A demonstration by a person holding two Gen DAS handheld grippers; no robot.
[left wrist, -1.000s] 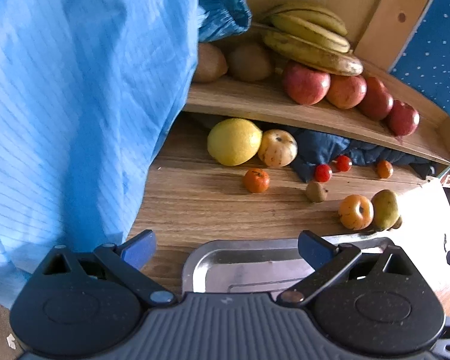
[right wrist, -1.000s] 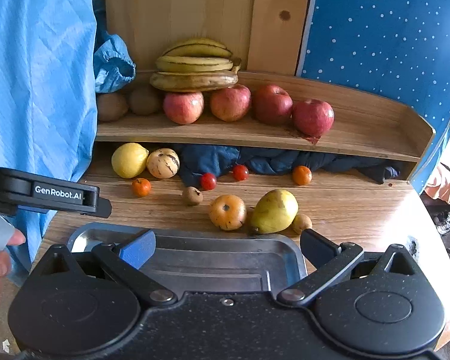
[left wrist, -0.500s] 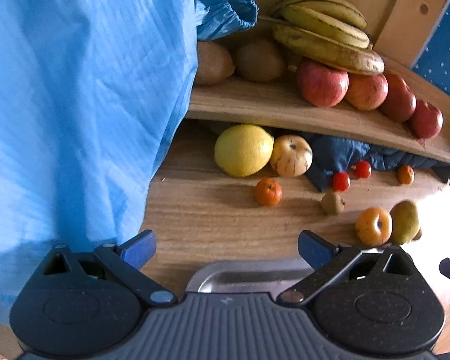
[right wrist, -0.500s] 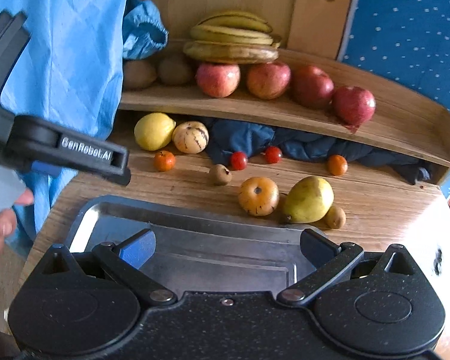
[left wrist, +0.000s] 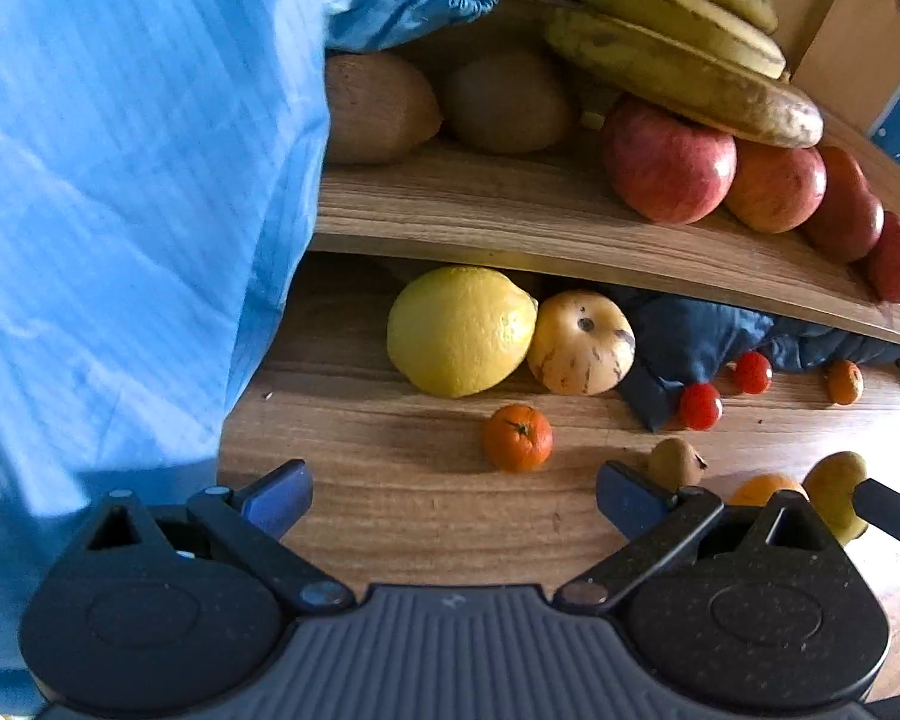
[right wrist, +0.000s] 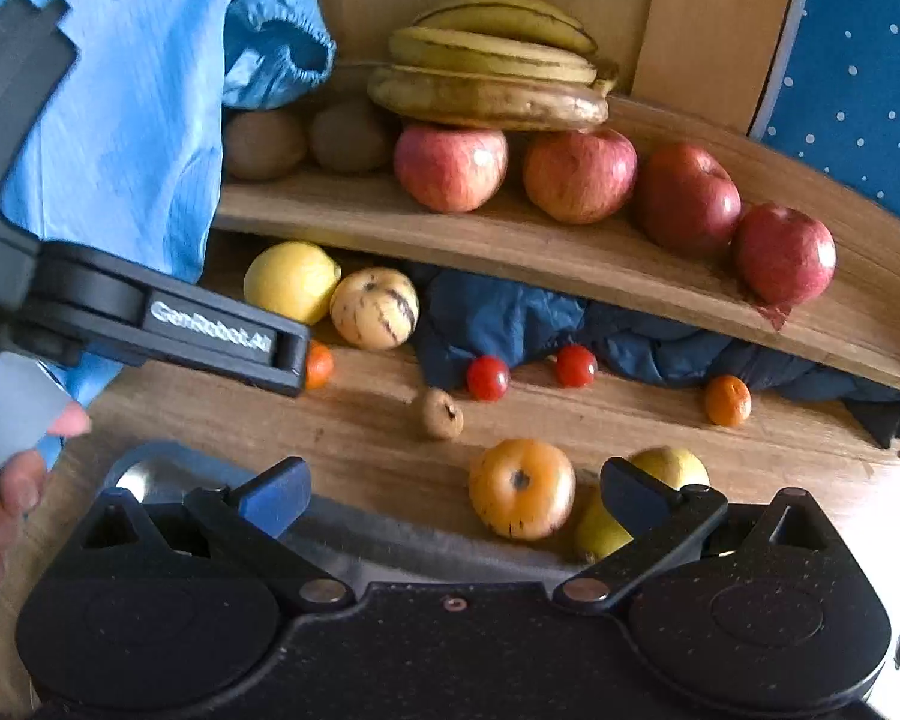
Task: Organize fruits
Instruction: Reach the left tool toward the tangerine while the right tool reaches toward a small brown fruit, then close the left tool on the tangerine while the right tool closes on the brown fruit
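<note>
Left tool [left wrist: 453, 495], fingers apart and empty, faces a small mandarin [left wrist: 516, 437] at twelve o'clock; right tool [right wrist: 450, 495], also spread, frames a persimmon [right wrist: 521, 488].

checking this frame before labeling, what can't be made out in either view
- Metal tray: right wrist view shows only a corner and its far rim; the right tool hides its contents. Absent from the left wrist view.
- Pear: mostly behind the right tool's finger.
- Left kiwi: partly behind the blue sleeve, left wrist view.
- Under-shelf space: filled by dark blue cloth.
- Left tool: open, empty.
</note>
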